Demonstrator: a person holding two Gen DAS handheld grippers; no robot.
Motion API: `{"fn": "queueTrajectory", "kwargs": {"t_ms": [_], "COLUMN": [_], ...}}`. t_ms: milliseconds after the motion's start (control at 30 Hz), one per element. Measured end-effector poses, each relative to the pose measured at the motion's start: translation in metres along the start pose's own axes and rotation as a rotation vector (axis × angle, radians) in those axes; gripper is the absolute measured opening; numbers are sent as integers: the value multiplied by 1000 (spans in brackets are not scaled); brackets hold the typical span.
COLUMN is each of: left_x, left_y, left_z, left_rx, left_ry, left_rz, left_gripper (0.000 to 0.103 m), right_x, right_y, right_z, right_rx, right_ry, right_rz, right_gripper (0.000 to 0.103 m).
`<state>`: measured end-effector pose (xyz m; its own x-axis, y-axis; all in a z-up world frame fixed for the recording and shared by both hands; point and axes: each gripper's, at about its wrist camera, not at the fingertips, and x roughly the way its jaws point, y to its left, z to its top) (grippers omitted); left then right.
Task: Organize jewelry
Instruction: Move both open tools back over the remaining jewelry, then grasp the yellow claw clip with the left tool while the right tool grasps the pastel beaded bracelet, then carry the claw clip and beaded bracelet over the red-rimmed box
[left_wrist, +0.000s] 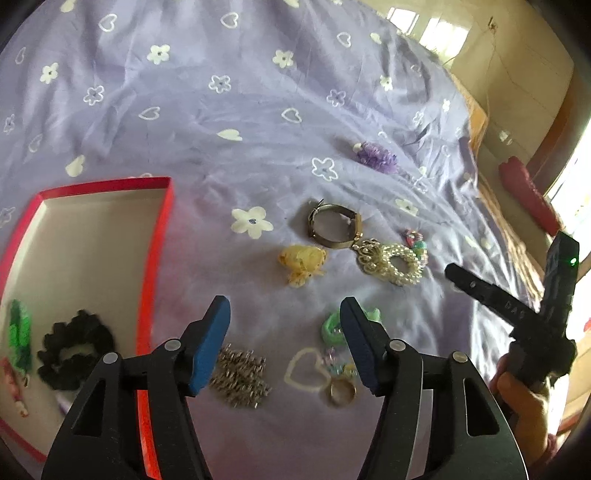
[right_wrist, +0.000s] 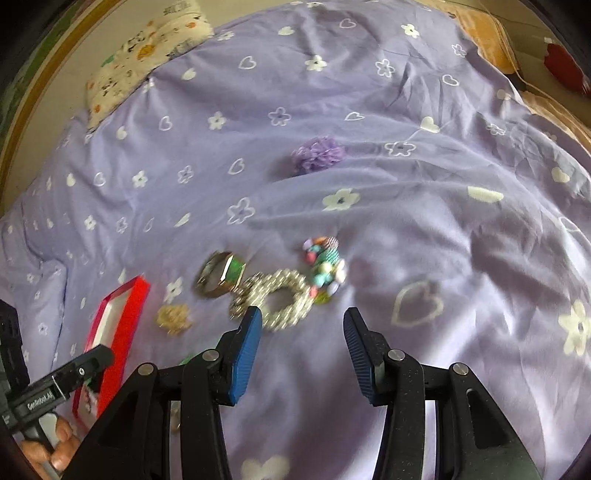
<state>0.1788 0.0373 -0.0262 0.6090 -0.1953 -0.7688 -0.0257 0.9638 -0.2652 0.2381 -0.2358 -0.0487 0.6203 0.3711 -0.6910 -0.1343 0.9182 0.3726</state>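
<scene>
Left hand-held gripper (left_wrist: 284, 343) hangs w/ jaws apart, nothing between the pads; it tilts down over the bedsheet (left_wrist: 229, 110) just right of the red box (left_wrist: 157, 258). Right hand-held gripper (right_wrist: 301, 354) is likewise spread and empty, aimed at bare sheet.

Nearest the left one: a silver chain pile (left_wrist: 240, 376) at its 7 o'clock, almost under the left finger; a gold ring (left_wrist: 342, 392) at 5 o'clock; a green hair tie (left_wrist: 332, 326) half hidden behind the right finger. Risk here: these sit close together, so a closing bite prob. catches two pieces, or the pad drags the chain across the sheet and tangles it. The ring is thin and lies flat on soft cloth; the pads may pinch fabric w/ it and flick it away.

Further out at 12 to 1 o'clock: yellow flower clip (left_wrist: 303, 264), bangle (left_wrist: 334, 226) and pearl bracelet (left_wrist: 393, 264) touching each other. Lifting one prob. pulls the other.

In the right view the pearl bracelet (right_wrist: 275, 302) lies just past its left fingertip, at 11 o'clock, w/ a colourful bead bracelet (right_wrist: 327, 267) against it: same snag risk.

Purple scrunchie (left_wrist: 376, 157) sits well apart at 1 o'clock. Black scrunchie (left_wrist: 75, 349) is already in the box. Both grippers near one cluster, so a collision is possible.
</scene>
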Motion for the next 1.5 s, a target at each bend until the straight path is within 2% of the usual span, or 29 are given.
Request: {"fn": "queueTrajectory", "kwargs": {"t_ms": [433, 467, 533, 600, 633, 667, 700, 767, 800, 833, 1100, 1300, 1500], "left_x": [63, 66, 71, 76, 78, 78, 77, 76, 75, 73, 41, 10, -19], "left_y": [-14, -13, -13, -13, -14, -15, -16, -18, -19, -19, -18, -7, 6], "left_z": [18, 19, 20, 20, 20, 20, 19, 18, 18, 17, 12, 4, -5], "left_rx": [-2, -7, -7, 0, 6, 17, 24, 38, 41, 44, 60, 51, 32], "left_ry": [71, 72, 80, 92, 95, 89, 83, 76, 73, 69, 15, -21, -56], "left_rz": [36, 38, 37, 31, 34, 38, 39, 32, 30, 28, -7, -18, -25], "left_gripper": [61, 59, 49, 28, 28, 28, 28, 28, 27, 27, 27, 27, 27], "right_x": [46, 50, 55, 58, 60, 61, 63, 63, 61, 59, 29, 1, -13], "right_y": [-8, -8, -8, -7, -4, -2, -1, -1, -1, 0, 8, 29, 59], "right_z": [24, 23, 22, 23, 22, 22, 22, 22, 23, 23, 19, 13, 3], "right_rx": [-27, -34, -43, -59, -81, -93, -100, -107, -108, -111, -101, -113, -132], "right_ry": [65, 71, 76, 74, 72, 73, 75, 70, 63, 57, 10, -27, -21], "right_rz": [-47, -55, -60, -72, -91, -101, -109, -109, -107, -107, -35, 37, 116], "right_gripper": [48, 48, 47, 45, 40, 30, 25, 22, 15, 13, 13, 13, 13]}}
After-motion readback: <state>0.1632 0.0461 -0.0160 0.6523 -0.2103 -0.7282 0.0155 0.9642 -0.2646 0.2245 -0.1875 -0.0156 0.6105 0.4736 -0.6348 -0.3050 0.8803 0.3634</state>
